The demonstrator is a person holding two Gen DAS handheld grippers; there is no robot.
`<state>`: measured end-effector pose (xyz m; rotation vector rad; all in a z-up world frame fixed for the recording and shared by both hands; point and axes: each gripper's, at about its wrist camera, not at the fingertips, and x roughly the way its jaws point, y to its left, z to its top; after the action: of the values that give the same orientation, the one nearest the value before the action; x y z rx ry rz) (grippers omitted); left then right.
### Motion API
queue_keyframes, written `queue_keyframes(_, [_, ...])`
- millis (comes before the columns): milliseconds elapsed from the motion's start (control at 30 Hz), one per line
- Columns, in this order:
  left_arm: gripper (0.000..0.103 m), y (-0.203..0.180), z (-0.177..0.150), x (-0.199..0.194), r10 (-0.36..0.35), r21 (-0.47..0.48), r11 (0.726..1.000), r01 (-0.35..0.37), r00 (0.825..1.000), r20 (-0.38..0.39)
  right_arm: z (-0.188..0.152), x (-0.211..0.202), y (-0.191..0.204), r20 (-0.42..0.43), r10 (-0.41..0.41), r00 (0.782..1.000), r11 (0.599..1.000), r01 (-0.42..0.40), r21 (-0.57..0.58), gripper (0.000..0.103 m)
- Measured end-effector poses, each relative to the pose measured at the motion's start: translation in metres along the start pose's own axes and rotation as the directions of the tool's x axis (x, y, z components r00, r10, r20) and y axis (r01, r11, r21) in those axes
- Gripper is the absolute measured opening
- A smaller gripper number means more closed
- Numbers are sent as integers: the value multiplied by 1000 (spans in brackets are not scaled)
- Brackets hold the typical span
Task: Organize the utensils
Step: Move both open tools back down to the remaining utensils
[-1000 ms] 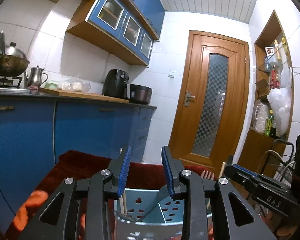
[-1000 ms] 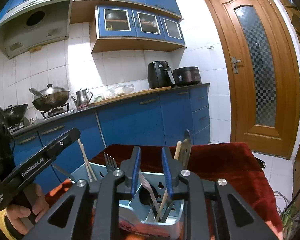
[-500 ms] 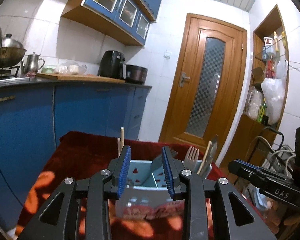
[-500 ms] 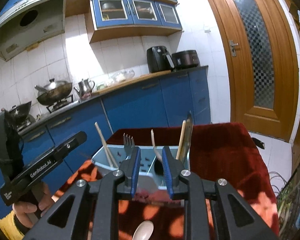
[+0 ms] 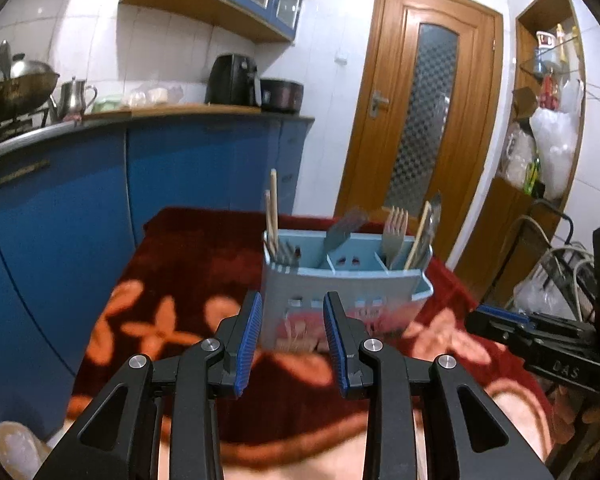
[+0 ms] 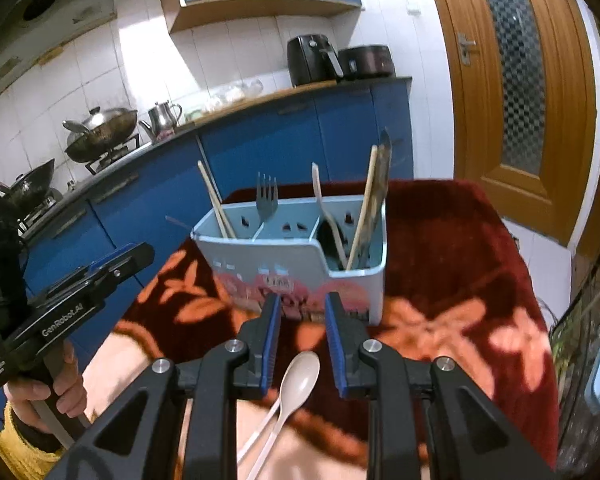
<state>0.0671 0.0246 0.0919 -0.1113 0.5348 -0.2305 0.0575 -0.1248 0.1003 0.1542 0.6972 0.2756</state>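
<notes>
The right gripper (image 6: pixel 300 344) has its jaws parted and empty, and the pale plastic spoon (image 6: pixel 294 390) lies on the red floral cloth (image 6: pixel 460 280) directly beneath and between them, bowl forward toward the holder, handle running back and to the left under the gripper body. Its long axis runs roughly along the fingers, so a grasp probably calls for a straight descent. The left gripper (image 5: pixel 292 344) also hangs spread with nothing in it, well off to the side. Just ahead stands the light-blue utensil holder (image 6: pixel 300 260), with chopsticks (image 6: pixel 216 204), a fork (image 6: pixel 267 200) and other utensils upright in its compartments.
</notes>
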Motion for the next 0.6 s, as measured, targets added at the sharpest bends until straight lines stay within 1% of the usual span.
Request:
queue_keyframes(200, [32, -2, -14, -10, 12, 33, 999, -10, 998, -66, -17, 5, 0, -84, 3, 996, 999, 1, 47, 25])
queue_keyframes(467, [32, 12, -35, -7, 3, -8, 1000, -4, 991, -130, -43, 19, 5, -184, -3, 983, 996, 19, 82, 25])
queue_keyframes(600, [32, 16, -44, -5, 0, -2, 1000, 0, 988, -155, -52, 27, 7, -226, -1, 974, 995, 23, 95, 25])
